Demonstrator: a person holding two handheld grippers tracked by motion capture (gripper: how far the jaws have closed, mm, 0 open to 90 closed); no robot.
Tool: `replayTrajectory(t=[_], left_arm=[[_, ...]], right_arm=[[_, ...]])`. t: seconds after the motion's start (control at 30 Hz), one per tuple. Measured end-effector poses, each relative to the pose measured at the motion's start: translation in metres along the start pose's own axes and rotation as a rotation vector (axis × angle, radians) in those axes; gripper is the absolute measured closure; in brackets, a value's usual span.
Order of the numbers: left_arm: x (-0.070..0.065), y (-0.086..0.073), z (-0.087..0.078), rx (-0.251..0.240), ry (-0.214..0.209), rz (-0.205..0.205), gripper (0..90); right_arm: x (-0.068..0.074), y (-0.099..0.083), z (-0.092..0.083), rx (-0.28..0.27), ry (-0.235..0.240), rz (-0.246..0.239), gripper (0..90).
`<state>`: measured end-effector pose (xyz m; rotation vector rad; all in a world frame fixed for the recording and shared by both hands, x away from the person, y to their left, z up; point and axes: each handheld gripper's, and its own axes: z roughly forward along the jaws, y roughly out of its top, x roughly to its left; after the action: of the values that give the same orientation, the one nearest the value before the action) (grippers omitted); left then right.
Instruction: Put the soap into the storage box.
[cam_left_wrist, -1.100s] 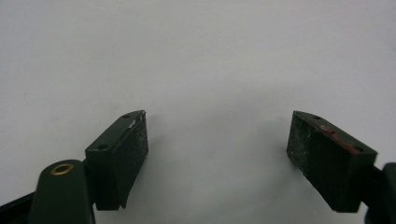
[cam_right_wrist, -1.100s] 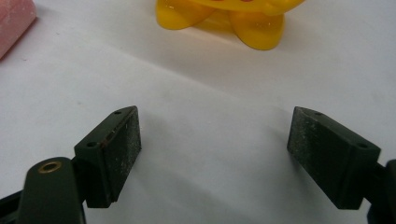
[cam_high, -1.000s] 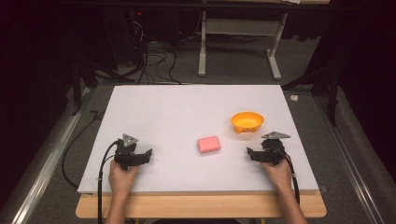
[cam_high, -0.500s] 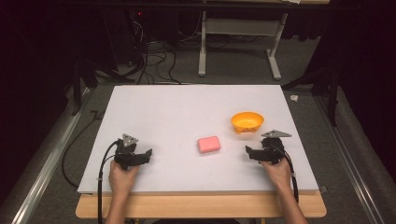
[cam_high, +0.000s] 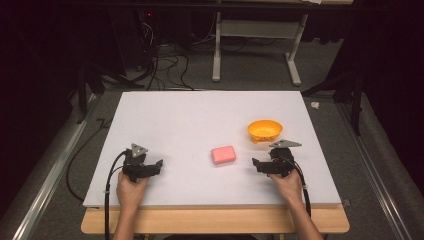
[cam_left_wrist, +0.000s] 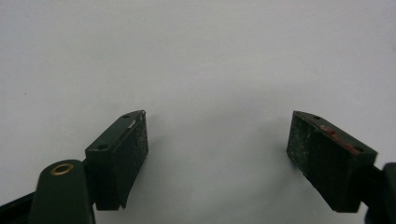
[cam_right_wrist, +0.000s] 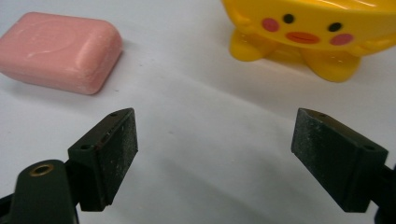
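On white tabletop (cam_high: 200, 115): pink soap bar (cam_high: 223, 154) mid, yellow bowl (cam_high: 264, 130) w/ face beyond-right. L gripper (cam_high: 156, 165) & R gripper (cam_high: 257, 164) both jaws spread wide, nothing held.

My right gripper (cam_right_wrist: 212, 154) has black jaws, their inner faces speckled grey. Ahead of it to the left lies a plain pink soap bar (cam_right_wrist: 58, 51). Ahead to the right stands a yellow-orange dish (cam_right_wrist: 310, 28) painted with black dot eyes, pink cheeks and an orange mouth. My left gripper (cam_left_wrist: 217, 161), black too, shows a red streak on one jaw over the white table (cam_left_wrist: 201, 51).
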<state>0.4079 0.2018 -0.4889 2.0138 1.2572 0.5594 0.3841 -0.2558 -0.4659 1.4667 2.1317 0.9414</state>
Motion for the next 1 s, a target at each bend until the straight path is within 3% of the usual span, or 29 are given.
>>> replayTrajectory(t=[1.0], left_arm=[[0.000, 0.000, 0.000, -0.001, -0.002, -0.002, 21.1]], right_arm=[[0.056, 0.026, 0.021, 0.009, 0.133, -0.070, 14.7]])
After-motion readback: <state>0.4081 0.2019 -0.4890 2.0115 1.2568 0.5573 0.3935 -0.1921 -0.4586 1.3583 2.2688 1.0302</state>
